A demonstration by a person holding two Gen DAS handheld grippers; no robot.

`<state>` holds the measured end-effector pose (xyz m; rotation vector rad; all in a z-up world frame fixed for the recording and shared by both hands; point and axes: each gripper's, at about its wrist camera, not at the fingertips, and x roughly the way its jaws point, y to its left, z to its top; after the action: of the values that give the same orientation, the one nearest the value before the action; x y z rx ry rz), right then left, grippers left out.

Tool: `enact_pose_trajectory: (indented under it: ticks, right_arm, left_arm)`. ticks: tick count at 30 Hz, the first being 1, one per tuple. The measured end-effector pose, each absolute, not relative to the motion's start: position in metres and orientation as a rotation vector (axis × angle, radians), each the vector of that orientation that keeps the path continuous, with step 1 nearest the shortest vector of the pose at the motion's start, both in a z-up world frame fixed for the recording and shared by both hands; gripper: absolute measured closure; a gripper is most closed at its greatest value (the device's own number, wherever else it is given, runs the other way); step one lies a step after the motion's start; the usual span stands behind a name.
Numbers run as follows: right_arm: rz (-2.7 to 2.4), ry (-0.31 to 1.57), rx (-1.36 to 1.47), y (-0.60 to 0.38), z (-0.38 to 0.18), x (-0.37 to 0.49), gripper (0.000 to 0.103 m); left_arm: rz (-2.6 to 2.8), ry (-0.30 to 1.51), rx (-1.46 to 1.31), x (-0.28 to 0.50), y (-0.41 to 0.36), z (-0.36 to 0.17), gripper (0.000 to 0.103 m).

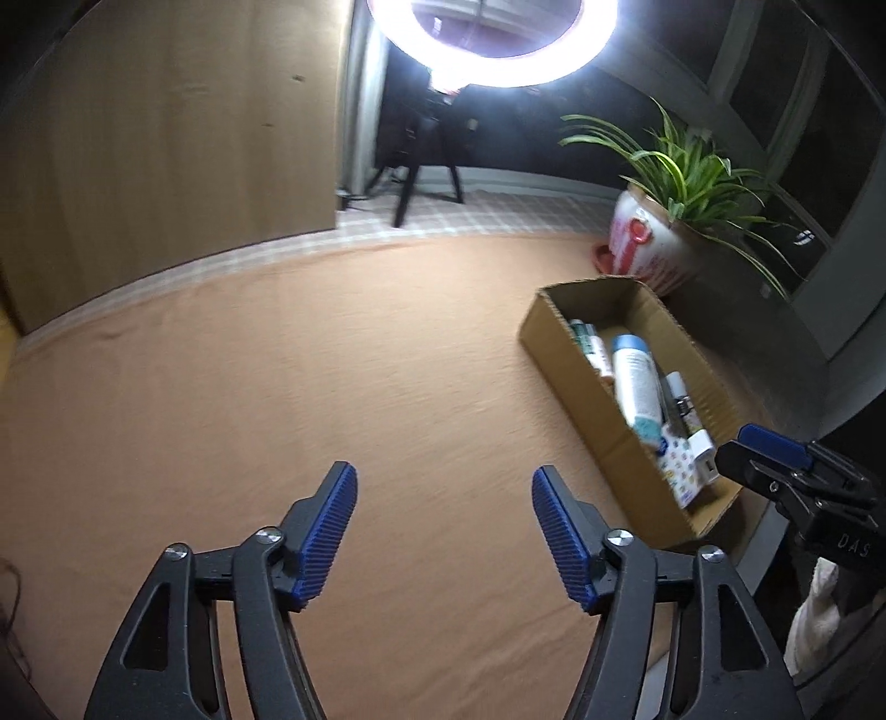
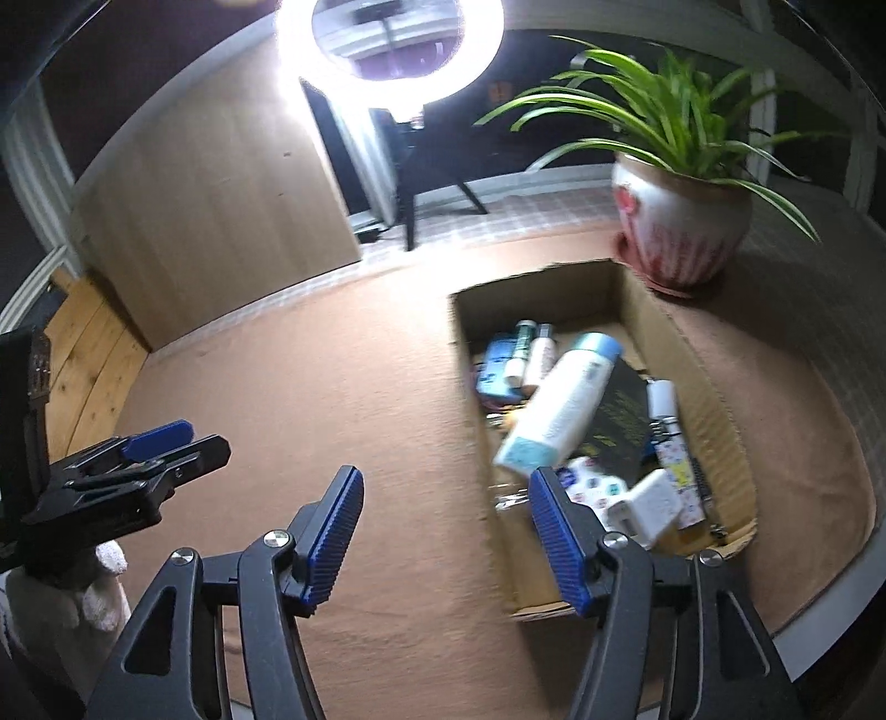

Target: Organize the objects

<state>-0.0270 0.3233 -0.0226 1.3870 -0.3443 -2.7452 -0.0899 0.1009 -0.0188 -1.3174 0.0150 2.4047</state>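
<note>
Left tongs (image 1: 443, 526) agape, empty, over bare orange cloth on counter (image 1: 277, 387). Right tongs (image 2: 446, 531) likewise agape, empty. Cardboard box (image 2: 714, 399) just ahead-right of right tongs, full: white-blue bottle (image 2: 559, 410) on top. Bottle likely light, rigid, slick; grip mid-body across width. Box walls thin, flexible.

One cardboard box (image 2: 686, 354), one potted spider plant (image 2: 678, 183), one ring light (image 2: 398, 33), two grippers: left gripper (image 1: 443, 526), right gripper (image 2: 446, 531); one large white bottle (image 2: 559, 410).
</note>
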Motion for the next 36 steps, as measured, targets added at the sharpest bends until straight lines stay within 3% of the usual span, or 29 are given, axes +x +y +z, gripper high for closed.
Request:
enact_pose_trajectory:
  ticks: [8, 12, 36]
  right_arm:
    - [-2.737, -0.211, 1.339, 0.273, -0.012, -0.02, 0.04]
    - [-2.742, -0.129, 1.295, 0.247, -0.006, -0.015, 0.036]
    - [-2.716, -0.091, 1.269, 0.184, -0.011, -0.007, 0.031]
  left_arm:
    - [2.515, -0.02, -1.29, -0.055, 0.054, 0.0, 0.02]
    - [2.569, -0.038, -1.294, -0.041, 0.033, 0.008, 0.009]
    - [2.645, -0.084, -1.372, -0.005, -0.027, -0.001, 0.008]
